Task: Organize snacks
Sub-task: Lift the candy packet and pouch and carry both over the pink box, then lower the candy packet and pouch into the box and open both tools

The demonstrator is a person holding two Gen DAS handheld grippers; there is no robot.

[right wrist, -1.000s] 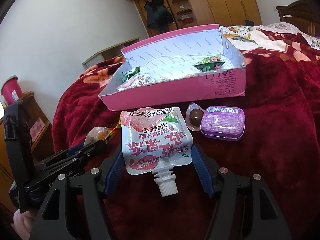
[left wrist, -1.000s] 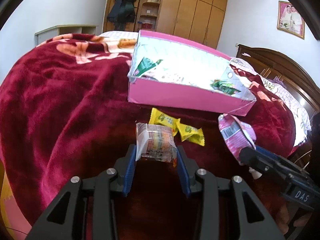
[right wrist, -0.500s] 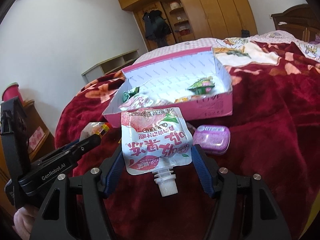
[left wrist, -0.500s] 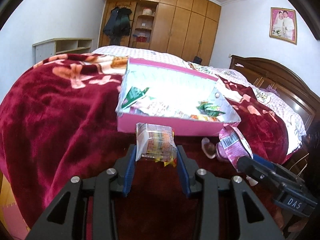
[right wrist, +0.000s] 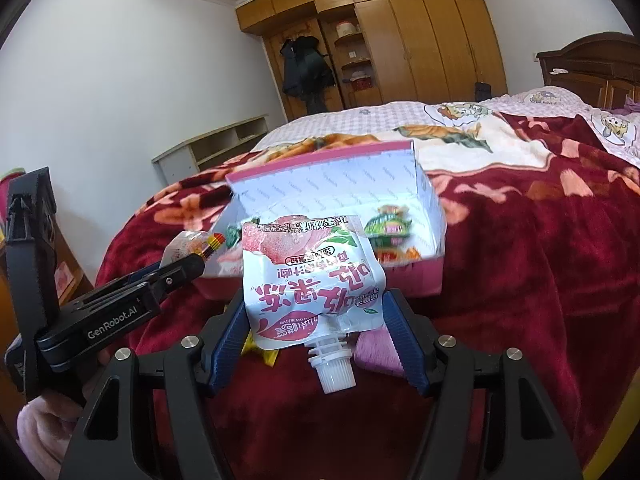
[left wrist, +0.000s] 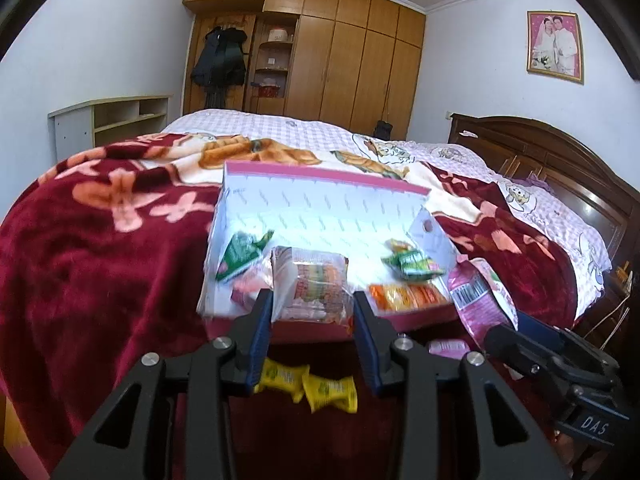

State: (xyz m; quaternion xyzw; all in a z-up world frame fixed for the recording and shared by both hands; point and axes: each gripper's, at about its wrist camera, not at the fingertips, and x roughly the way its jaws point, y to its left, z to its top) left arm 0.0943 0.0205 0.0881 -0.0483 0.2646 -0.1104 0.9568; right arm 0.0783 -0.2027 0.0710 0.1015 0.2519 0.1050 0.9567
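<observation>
Red floral blanket covers the bed under a pink box. Before that box, the left gripper clamps a clear snack pack. Beside it, the right gripper clamps a spouted jelly pouch.

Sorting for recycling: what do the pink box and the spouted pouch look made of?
Pink box: likely printed cardboard, matte; folded flat walls, white patterned lining. Spouted pouch, held by the right gripper: apparently soft plastic film, glossy and creased, with a hard white plastic spout cap.
</observation>
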